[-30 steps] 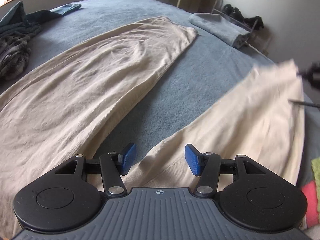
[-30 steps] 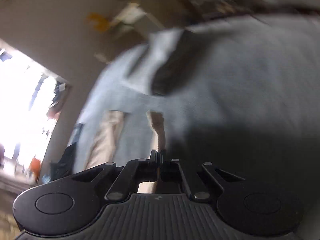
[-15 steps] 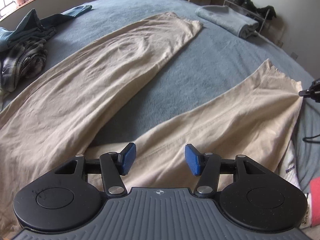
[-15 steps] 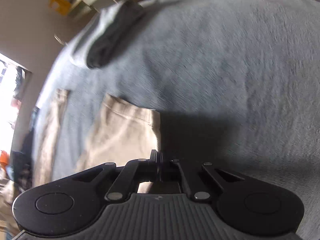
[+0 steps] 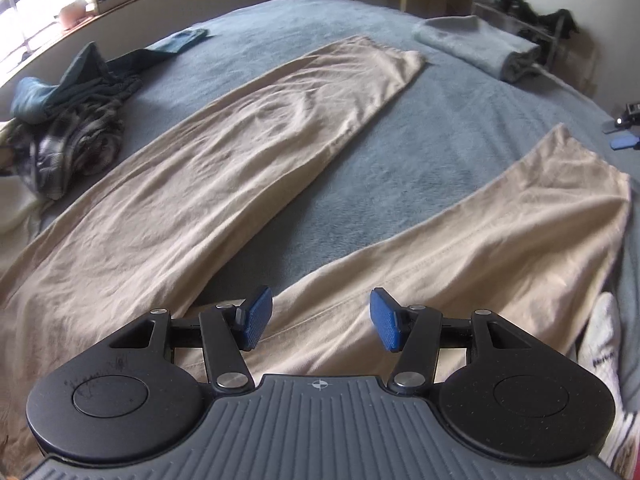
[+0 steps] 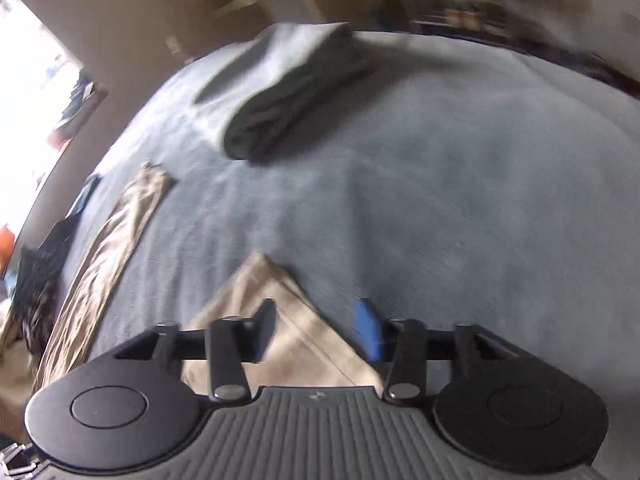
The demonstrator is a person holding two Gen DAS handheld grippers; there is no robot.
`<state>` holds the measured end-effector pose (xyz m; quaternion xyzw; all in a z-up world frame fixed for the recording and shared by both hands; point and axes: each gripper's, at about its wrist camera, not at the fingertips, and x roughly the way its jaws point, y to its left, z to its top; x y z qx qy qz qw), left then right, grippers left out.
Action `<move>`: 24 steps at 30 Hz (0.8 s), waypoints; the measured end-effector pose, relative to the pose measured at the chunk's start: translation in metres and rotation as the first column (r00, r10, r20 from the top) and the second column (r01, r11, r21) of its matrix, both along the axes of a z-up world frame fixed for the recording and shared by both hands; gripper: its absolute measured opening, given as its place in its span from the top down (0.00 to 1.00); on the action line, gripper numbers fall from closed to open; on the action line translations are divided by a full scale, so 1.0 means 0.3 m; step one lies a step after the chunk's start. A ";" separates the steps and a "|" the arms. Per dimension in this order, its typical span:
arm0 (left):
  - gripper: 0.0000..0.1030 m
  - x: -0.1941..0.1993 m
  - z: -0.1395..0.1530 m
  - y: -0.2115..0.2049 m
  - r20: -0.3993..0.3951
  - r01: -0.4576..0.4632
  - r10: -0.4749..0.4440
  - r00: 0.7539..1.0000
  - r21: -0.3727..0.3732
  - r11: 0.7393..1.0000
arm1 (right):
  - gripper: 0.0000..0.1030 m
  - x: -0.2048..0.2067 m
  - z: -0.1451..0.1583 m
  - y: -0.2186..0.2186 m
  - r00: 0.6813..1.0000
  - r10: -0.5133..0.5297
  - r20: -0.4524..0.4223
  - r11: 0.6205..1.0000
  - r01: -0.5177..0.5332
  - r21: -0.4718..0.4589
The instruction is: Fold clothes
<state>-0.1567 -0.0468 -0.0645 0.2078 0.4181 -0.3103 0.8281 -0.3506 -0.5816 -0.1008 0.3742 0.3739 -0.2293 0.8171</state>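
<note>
On the blue-grey blanket (image 5: 420, 120): beige cotton trousers (image 5: 224, 184), legs spread flat.
Your left gripper (image 5: 320, 320) and right gripper (image 6: 320, 328) both released, empty.

Bed (image 5: 400, 152) btwn trouser legs (image 5: 248, 144) clear; clothes pile (image 5: 76, 128) left.

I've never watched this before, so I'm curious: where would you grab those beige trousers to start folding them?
Probably at the near leg's hem, pinching its corner from the bed's right edge, where the right gripper hangs open above it. The beige trousers lie flat with legs spread, so that free end can swing onto the far leg.
</note>
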 end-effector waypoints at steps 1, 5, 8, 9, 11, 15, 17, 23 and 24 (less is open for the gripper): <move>0.47 -0.006 0.005 -0.004 0.007 -0.015 0.015 1.000 0.006 1.000 | 0.43 0.050 -0.011 -0.003 1.000 0.031 0.000 0.999 -0.031 -0.013; 0.47 -0.028 0.027 -0.021 0.036 -0.074 0.072 0.997 0.031 0.997 | 0.35 0.183 -0.060 -0.011 0.997 0.071 -0.034 0.996 -0.072 -0.046; 0.47 -0.043 0.043 -0.018 0.068 -0.117 0.114 0.991 0.046 0.992 | 0.35 0.244 -0.096 0.008 0.991 0.118 -0.065 0.993 -0.120 -0.020; 0.47 -0.038 0.043 -0.010 0.058 -0.136 0.134 0.989 0.041 0.990 | 0.38 0.263 -0.095 0.031 0.983 0.158 -0.091 0.984 -0.164 -0.066; 0.47 -0.021 0.041 0.007 0.019 -0.179 0.179 0.984 0.028 0.983 | 0.69 0.297 -0.093 0.075 0.963 0.227 -0.143 0.957 -0.248 -0.148; 0.47 -0.004 0.022 0.007 -0.006 -0.229 0.230 0.973 0.054 0.972 | 0.88 0.282 -0.066 0.097 0.954 0.277 -0.118 0.940 -0.294 -0.175; 0.47 -0.008 0.008 -0.007 -0.004 -0.223 0.224 0.974 0.082 0.971 | 0.91 0.280 -0.043 0.109 0.952 0.288 -0.106 0.924 -0.306 -0.230; 0.47 -0.072 -0.062 -0.072 -0.001 -0.117 0.120 0.993 0.227 0.967 | 0.92 0.316 -0.046 0.090 0.974 0.215 -0.074 0.920 -0.227 -0.319; 0.47 -0.078 -0.071 -0.070 -0.001 -0.105 0.109 0.994 0.244 0.964 | 0.92 0.326 -0.062 0.090 0.976 0.203 -0.082 0.920 -0.218 -0.325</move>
